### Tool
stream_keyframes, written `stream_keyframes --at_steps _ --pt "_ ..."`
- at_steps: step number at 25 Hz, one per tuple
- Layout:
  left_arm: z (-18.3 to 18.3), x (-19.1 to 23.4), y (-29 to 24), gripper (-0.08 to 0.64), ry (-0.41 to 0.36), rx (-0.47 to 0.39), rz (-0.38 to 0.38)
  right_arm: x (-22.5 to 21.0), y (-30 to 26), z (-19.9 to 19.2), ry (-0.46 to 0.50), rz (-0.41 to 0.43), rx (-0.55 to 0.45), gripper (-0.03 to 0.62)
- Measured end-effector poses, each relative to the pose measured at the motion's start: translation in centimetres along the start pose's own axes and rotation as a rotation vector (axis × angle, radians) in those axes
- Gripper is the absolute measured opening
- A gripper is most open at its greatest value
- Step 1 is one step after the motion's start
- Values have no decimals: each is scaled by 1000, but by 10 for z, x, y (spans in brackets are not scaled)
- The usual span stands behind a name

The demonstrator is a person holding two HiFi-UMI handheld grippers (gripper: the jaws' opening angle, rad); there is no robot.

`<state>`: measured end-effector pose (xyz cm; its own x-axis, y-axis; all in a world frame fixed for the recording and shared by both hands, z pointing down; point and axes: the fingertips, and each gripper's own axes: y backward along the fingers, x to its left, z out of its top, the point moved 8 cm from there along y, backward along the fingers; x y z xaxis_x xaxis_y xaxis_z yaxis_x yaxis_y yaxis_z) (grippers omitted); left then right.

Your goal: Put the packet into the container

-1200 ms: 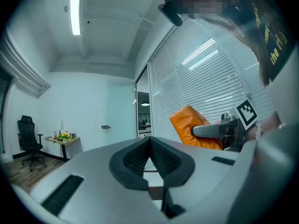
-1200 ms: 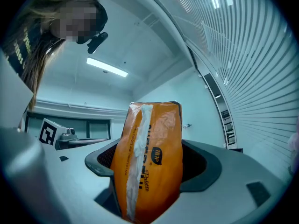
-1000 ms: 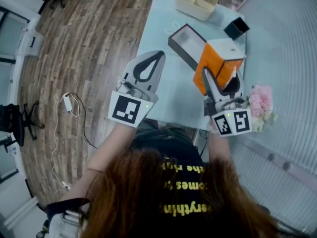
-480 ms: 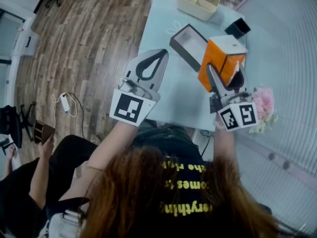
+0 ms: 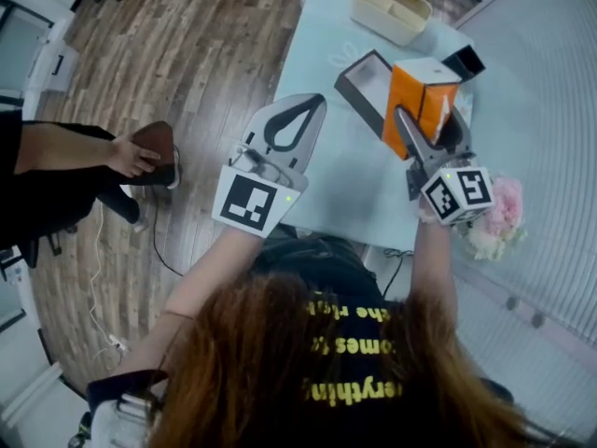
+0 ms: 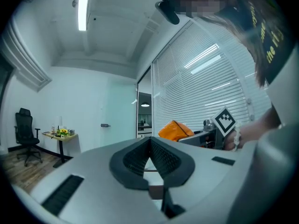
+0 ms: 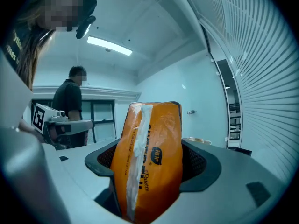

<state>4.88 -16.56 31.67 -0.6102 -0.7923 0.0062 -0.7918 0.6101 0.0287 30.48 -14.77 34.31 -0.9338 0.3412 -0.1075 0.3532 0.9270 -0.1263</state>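
Observation:
The orange packet (image 5: 418, 96) is held upright above the table, and my right gripper (image 5: 427, 121) is shut on its lower part. In the right gripper view the packet (image 7: 152, 160) fills the space between the jaws, its white seam facing the camera. An open dark box with a grey inside (image 5: 366, 77) lies on the table just left of the packet. My left gripper (image 5: 314, 102) hovers over the table's left edge, shut with nothing in it. From the left gripper view the packet (image 6: 175, 129) shows beyond the closed left gripper (image 6: 150, 143).
A beige tub (image 5: 392, 7) stands at the far end of the pale table (image 5: 345, 180), a small black box (image 5: 465, 62) at the far right. Pink flowers (image 5: 494, 217) sit by the right edge. A person's hand (image 5: 140, 154) reaches over the floor at left.
My right gripper has lifted the packet and carried it farther over the table, beside the dark box. A person has come in at the left. The left gripper has hardly moved.

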Motion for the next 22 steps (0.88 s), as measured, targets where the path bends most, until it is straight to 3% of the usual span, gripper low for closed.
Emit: stream_keyframes --at_steps 11,22 --pt "-3 13 14 -2 0 9 37 -26 -40 -35 64 32 150 373" --pt "0 33 23 -1 10 4 77 -53 -80 -66 212 72 348 373"
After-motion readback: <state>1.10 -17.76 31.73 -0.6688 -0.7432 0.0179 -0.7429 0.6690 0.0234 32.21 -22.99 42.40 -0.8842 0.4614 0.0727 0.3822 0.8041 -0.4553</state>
